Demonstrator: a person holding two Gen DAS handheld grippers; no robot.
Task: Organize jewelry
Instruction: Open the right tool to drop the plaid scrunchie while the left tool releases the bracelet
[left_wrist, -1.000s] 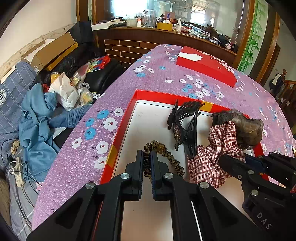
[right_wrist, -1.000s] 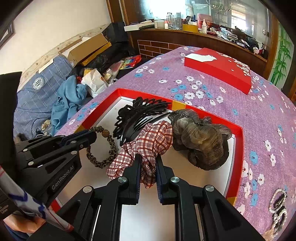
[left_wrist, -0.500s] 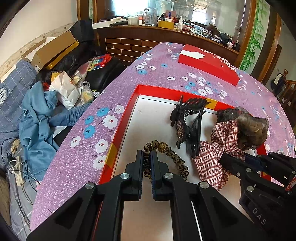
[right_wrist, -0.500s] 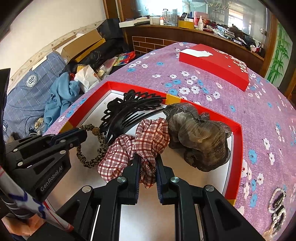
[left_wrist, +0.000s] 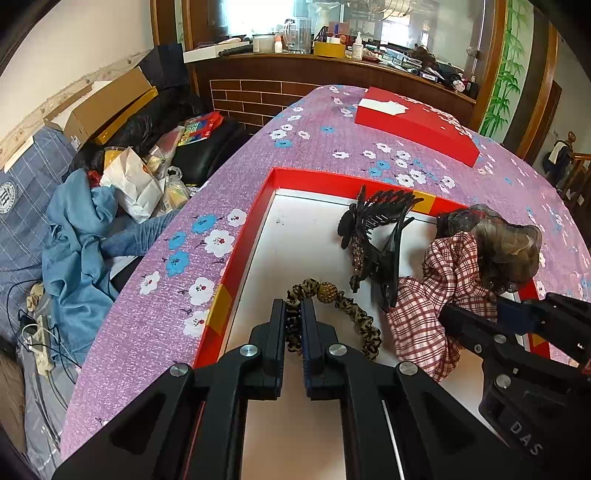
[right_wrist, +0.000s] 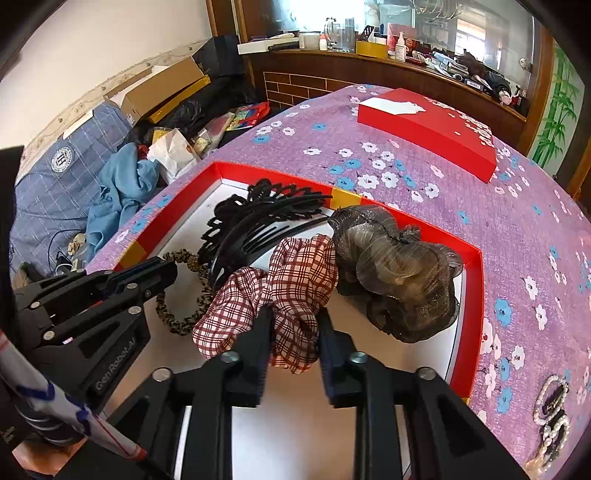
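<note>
A red tray (left_wrist: 258, 206) with a white floor lies on the purple flowered cloth. My left gripper (left_wrist: 293, 314) is shut on a leopard-print hair tie (left_wrist: 354, 314), also in the right wrist view (right_wrist: 173, 321). My right gripper (right_wrist: 293, 314) stands open around a red plaid scrunchie (right_wrist: 291, 273), which also shows in the left wrist view (left_wrist: 436, 295). A black hair claw (left_wrist: 376, 236) and a brown mesh hair bun (right_wrist: 391, 262) lie in the tray beside them.
A closed red box (right_wrist: 424, 125) lies farther back on the table. Pearl clips (right_wrist: 550, 410) lie on the cloth right of the tray. Clothes, bags and cardboard boxes (left_wrist: 110, 107) fill the floor and sofa left of the table edge.
My right gripper's jaws have opened around the plaid scrunchie. Both grippers have edged slightly back from the tray contents. The left gripper stays shut on the hair tie.
</note>
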